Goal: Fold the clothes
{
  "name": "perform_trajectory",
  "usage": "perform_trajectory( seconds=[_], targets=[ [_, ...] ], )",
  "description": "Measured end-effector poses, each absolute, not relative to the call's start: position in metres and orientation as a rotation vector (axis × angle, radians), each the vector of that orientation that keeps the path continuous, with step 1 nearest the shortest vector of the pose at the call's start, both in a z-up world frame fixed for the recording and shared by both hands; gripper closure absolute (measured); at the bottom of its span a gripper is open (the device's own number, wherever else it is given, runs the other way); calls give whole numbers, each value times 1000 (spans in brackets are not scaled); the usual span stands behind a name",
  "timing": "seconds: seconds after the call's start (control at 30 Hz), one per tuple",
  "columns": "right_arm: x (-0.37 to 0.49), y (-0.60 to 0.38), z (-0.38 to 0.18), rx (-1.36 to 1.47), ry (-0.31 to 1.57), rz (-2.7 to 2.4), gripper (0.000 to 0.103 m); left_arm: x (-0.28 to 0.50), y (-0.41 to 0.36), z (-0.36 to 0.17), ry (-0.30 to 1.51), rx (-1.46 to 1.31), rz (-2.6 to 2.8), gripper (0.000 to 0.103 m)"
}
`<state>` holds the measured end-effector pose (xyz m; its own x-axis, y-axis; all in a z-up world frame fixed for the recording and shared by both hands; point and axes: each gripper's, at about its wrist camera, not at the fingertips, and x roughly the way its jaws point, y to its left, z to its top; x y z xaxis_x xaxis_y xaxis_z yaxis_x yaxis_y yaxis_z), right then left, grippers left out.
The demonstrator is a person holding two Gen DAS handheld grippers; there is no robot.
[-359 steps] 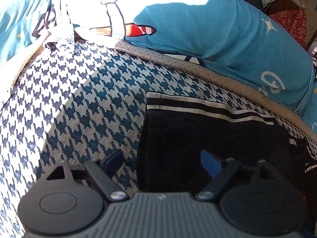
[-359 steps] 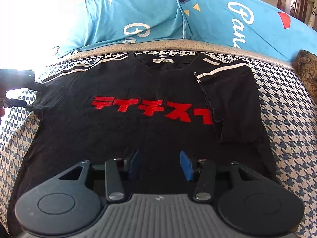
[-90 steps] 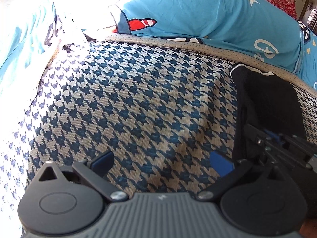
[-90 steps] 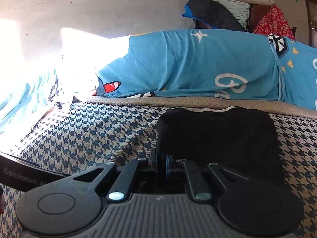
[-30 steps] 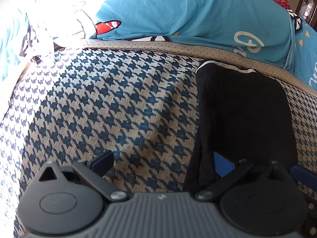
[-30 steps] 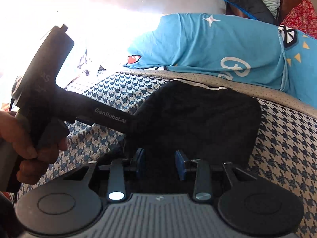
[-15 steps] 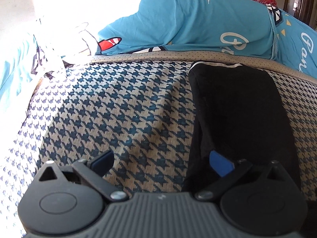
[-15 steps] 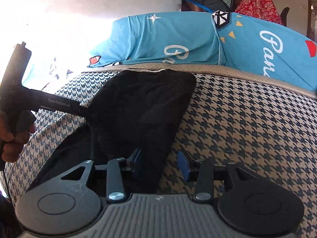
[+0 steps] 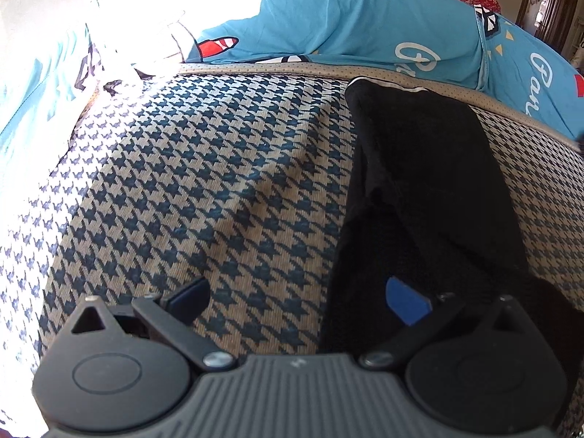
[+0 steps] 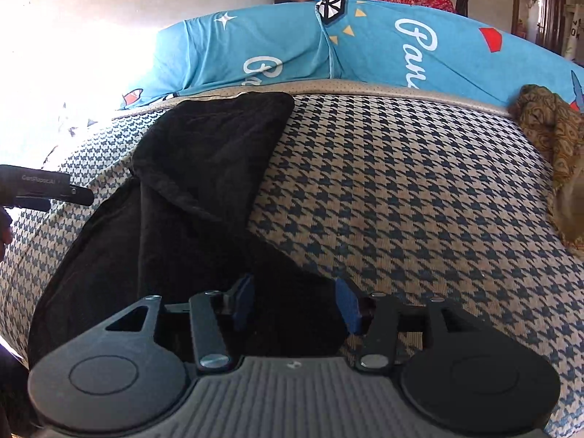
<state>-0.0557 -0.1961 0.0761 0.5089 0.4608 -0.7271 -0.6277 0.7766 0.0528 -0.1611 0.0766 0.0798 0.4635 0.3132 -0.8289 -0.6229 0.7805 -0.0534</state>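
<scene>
The black T-shirt (image 10: 204,189) lies folded into a long narrow strip on the houndstooth bed cover (image 10: 401,197), running from the near edge up to the blue pillows. In the left wrist view the same black T-shirt (image 9: 419,168) fills the right half. My left gripper (image 9: 297,297) is open wide, straddling the shirt's left edge with nothing pinched. My right gripper (image 10: 294,301) hovers over the shirt's near right corner; its jaws are opening, the cloth lies below them and the pads do not press on it. The left gripper's body (image 10: 40,186) shows at the left edge.
Blue printed pillows (image 10: 365,47) line the far edge of the bed. A crumpled brown patterned cloth (image 10: 554,138) lies at the far right. Bright sunlight washes out the far left. Open bed cover (image 9: 204,189) spreads left of the shirt.
Both grippers slid right along the bed's near edge. My right gripper's jaws widened and swung off the shirt's middle to its right corner. The left gripper stayed open.
</scene>
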Motion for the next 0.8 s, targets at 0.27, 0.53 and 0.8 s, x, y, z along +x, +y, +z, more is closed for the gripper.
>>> perform_trajectory(
  seconds=[0.27,0.53,0.8],
  targets=[
    [-53,-203,67,-223,834,581,51,-187,53,70,953,-353,572,0],
    [-46,-204,57,-139,844,562,47,-206,45,63,951,-384,587,0],
    [-53,-195,52,-170,756,559,77,-215,38,62,938,-364,603,0]
  ],
)
